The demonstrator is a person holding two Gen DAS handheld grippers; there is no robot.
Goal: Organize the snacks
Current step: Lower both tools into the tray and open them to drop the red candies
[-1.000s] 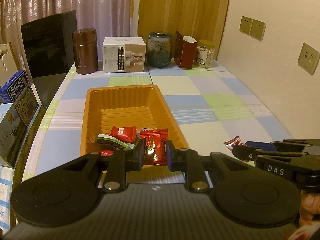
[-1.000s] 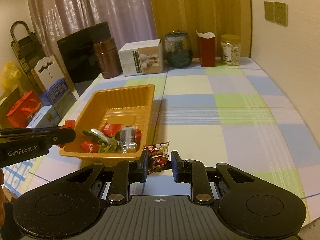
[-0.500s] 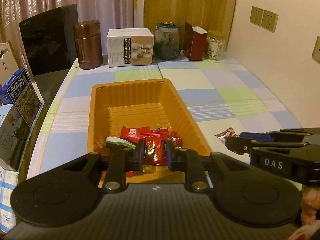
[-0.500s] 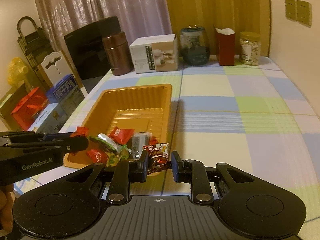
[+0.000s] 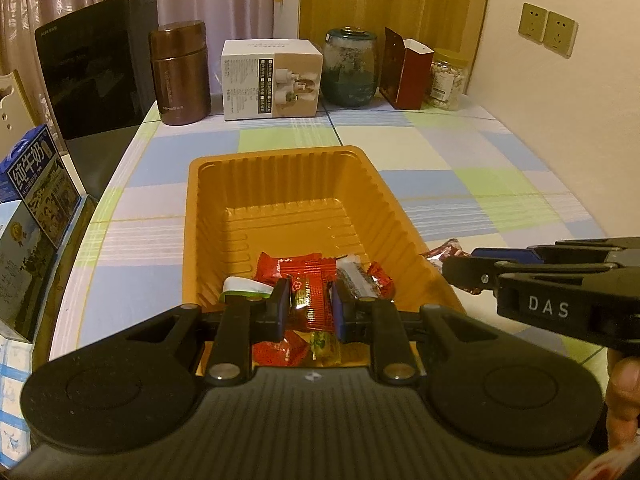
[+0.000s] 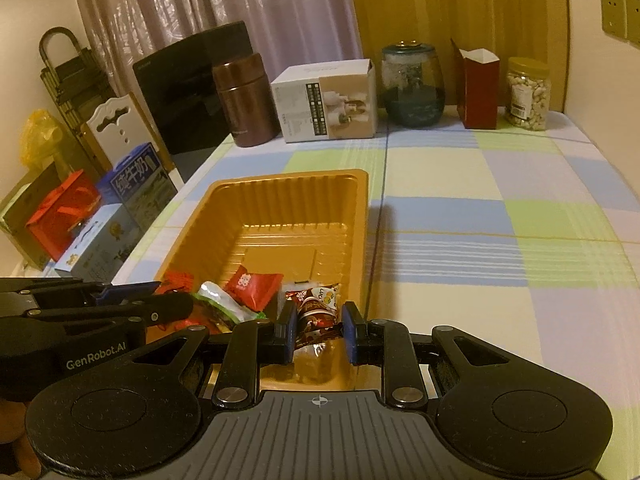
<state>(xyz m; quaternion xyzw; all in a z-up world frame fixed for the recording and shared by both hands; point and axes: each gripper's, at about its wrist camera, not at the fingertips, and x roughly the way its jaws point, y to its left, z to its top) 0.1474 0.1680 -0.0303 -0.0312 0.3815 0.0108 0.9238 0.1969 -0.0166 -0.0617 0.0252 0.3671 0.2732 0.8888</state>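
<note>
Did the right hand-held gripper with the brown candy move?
Yes. The right hand-held gripper carried the brown candy leftward from the tablecloth to above the orange tray.

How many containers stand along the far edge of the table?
5: a brown canister at the left, then a white box, a dark glass jar, an open red carton, and a jar of nuts at the right.
</note>
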